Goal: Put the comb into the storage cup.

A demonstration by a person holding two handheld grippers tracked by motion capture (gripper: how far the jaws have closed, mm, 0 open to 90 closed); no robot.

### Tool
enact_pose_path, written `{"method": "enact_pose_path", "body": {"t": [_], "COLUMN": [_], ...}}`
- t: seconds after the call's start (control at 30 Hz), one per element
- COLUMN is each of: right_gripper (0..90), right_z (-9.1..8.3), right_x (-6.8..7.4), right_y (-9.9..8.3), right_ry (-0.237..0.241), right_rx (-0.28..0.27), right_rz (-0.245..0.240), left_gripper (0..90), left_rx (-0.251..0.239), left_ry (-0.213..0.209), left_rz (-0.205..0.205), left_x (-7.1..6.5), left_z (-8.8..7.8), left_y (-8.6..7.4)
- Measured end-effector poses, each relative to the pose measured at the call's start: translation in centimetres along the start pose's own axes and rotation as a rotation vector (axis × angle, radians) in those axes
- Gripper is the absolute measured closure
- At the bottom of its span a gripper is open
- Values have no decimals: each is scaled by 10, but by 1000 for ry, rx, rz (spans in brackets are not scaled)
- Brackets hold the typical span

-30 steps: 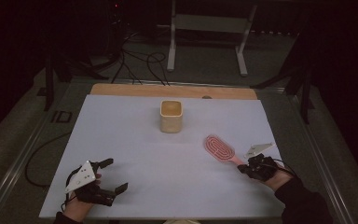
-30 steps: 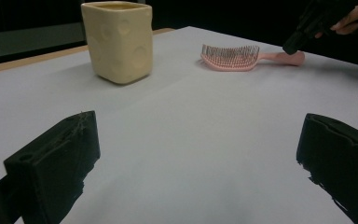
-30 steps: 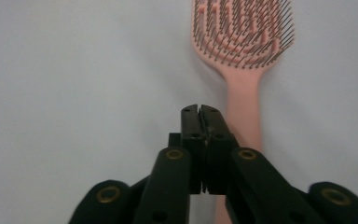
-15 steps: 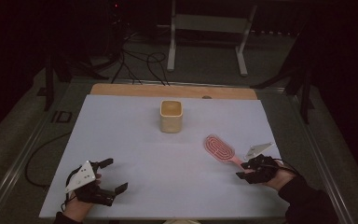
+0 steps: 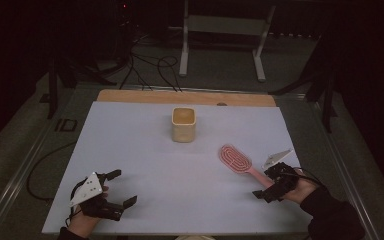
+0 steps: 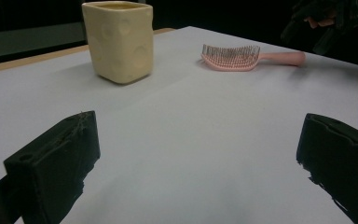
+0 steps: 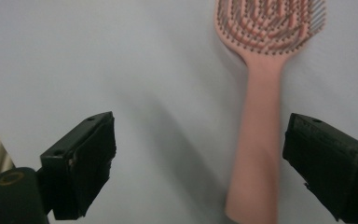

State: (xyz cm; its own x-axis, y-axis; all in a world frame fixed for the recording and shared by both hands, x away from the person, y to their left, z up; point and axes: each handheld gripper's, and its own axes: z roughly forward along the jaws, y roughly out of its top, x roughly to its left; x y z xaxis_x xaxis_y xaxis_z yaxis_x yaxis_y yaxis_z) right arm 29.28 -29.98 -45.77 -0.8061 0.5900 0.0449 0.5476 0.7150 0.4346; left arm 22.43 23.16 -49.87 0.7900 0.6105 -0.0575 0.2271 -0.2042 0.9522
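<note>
Right gripper (image 7: 198, 154) jaws just opened wide — pink hairbrush (image 7: 261, 116) lies loose between them — left gripper (image 6: 198, 163) gapes empty

A white sheet (image 5: 145, 150) covers the table, a wooden strip (image 5: 130, 96) exposed along its far edge. Beyond, away from both grippers: grey floor (image 5: 215, 65), tangled black cables (image 5: 152, 62), a white metal stand (image 5: 222, 25). Surroundings dark.

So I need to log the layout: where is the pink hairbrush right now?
The pink hairbrush lies bristles-up on the white table, right of the yellow cup, its handle between the open right gripper jaws.
</note>
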Motion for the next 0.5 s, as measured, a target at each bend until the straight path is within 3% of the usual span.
{"method": "enact_pose_path", "body": {"t": [0.5], "right_gripper": [98], "right_z": [-3], "right_x": [-10], "right_y": [10], "right_ry": [-48], "right_rx": [67], "right_rz": [2], "left_gripper": [2], "left_rx": [-1], "left_ry": [0], "left_rz": [1], "left_x": [0], "left_z": [0], "left_y": [0]}}
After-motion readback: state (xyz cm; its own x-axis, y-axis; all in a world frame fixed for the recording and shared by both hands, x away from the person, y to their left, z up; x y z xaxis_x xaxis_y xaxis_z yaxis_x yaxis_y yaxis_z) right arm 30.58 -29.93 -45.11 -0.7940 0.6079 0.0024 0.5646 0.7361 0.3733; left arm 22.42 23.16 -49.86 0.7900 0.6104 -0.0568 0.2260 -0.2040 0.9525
